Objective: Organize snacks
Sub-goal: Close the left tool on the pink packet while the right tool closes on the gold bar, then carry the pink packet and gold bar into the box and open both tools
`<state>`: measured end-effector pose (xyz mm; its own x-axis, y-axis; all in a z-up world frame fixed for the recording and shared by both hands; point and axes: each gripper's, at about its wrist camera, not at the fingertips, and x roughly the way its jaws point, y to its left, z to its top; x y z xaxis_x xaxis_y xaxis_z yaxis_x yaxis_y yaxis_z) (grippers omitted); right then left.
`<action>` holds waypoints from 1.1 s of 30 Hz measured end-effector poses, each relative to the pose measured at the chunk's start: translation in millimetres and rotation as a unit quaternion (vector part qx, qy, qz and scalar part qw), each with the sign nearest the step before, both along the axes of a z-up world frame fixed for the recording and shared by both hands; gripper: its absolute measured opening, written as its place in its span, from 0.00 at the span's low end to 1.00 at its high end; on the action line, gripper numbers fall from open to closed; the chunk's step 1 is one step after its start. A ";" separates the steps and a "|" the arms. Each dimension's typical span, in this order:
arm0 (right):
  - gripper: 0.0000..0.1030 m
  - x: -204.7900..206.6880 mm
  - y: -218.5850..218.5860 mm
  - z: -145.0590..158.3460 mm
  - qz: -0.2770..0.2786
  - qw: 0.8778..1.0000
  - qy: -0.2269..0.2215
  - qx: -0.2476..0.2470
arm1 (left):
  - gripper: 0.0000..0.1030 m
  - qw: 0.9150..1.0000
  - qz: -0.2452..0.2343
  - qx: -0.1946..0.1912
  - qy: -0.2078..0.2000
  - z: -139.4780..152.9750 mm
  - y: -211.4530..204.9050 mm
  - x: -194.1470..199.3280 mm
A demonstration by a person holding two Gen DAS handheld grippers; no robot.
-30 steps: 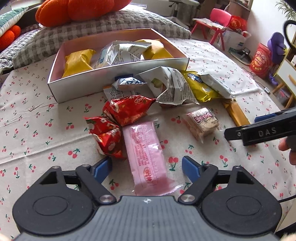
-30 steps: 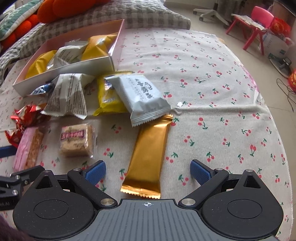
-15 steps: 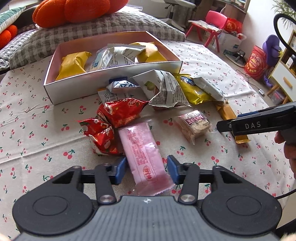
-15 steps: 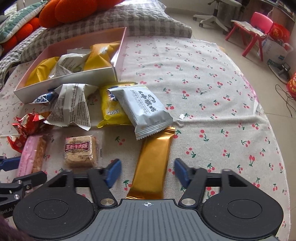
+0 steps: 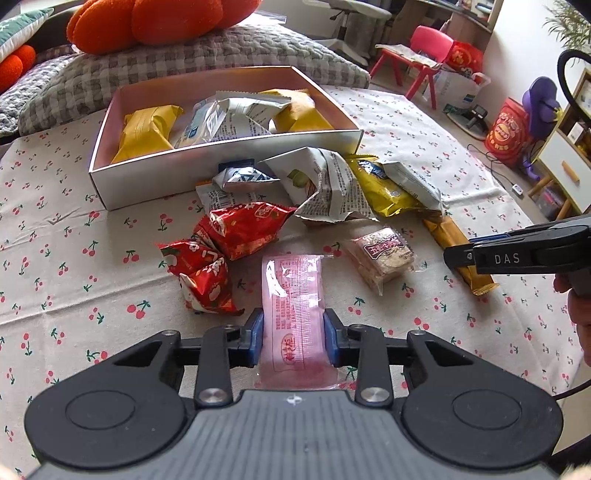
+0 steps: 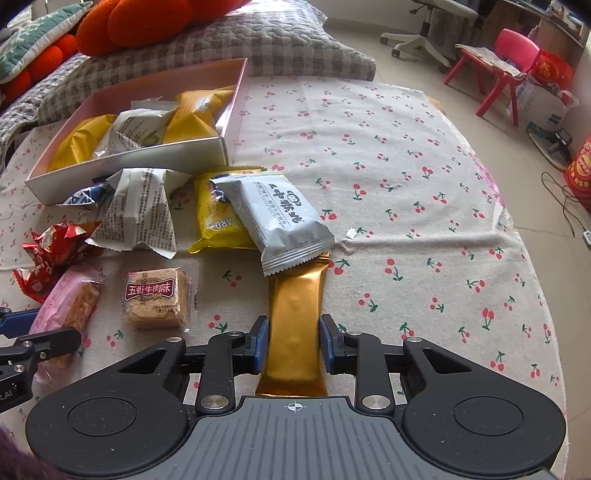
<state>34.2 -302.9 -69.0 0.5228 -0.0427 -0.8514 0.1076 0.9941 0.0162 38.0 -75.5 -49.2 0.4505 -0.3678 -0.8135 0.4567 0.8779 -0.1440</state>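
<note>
A pink snack bar (image 5: 291,291) lies lengthwise on the cherry-print cloth, and my left gripper (image 5: 293,341) is closing on its near end, both blue pads pressing its sides. My right gripper (image 6: 291,345) is shut on the near end of a gold-wrapped bar (image 6: 297,306), whose far end lies under a grey-white packet (image 6: 277,218). A pink-lined box (image 5: 221,166) at the back holds yellow and newspaper-print packets. Loose in front of it lie two red packets (image 5: 240,229), a clear-wrapped biscuit block (image 6: 155,299), a yellow packet (image 6: 218,218) and a newspaper-print packet (image 6: 140,214).
A grey checked pillow (image 5: 184,62) with orange cushions (image 5: 155,18) lies behind the box. The cloth's right half (image 6: 424,221) holds no snacks. The table's rounded edge drops to the floor at the right, where a red child's chair (image 6: 506,59) and bags stand.
Both grippers went from wide open to closed on their snacks: the left on the pink bar, the right on the gold bar. Neither hand moved noticeably.
</note>
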 end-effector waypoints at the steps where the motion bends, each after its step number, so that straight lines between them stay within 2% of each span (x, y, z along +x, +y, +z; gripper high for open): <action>1: 0.26 -0.5 -0.9 1.0 -0.001 1.000 0.000 0.002 | 0.29 1.000 -0.002 -0.001 0.001 1.0 0.0 0.0; 13: 0.26 -14.9 -10.6 24.1 0.001 0.998 -0.007 0.065 | 0.29 1.000 -0.008 -0.030 0.003 15.5 6.0 2.3; 23: 0.26 -25.5 -12.4 36.4 0.002 0.995 -0.021 0.098 | 0.29 0.999 -0.009 -0.042 -0.001 26.4 14.9 3.2; 33: 0.26 -26.9 -4.6 60.0 0.011 0.990 -0.051 0.132 | 0.29 0.996 -0.007 -0.084 -0.009 46.9 24.1 3.7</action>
<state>7.2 -307.5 -9.1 0.6045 0.1866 -0.7744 0.0704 0.9558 0.2853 41.8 -51.4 -2.3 0.4586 -0.5047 -0.7314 0.4733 0.8354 -0.2796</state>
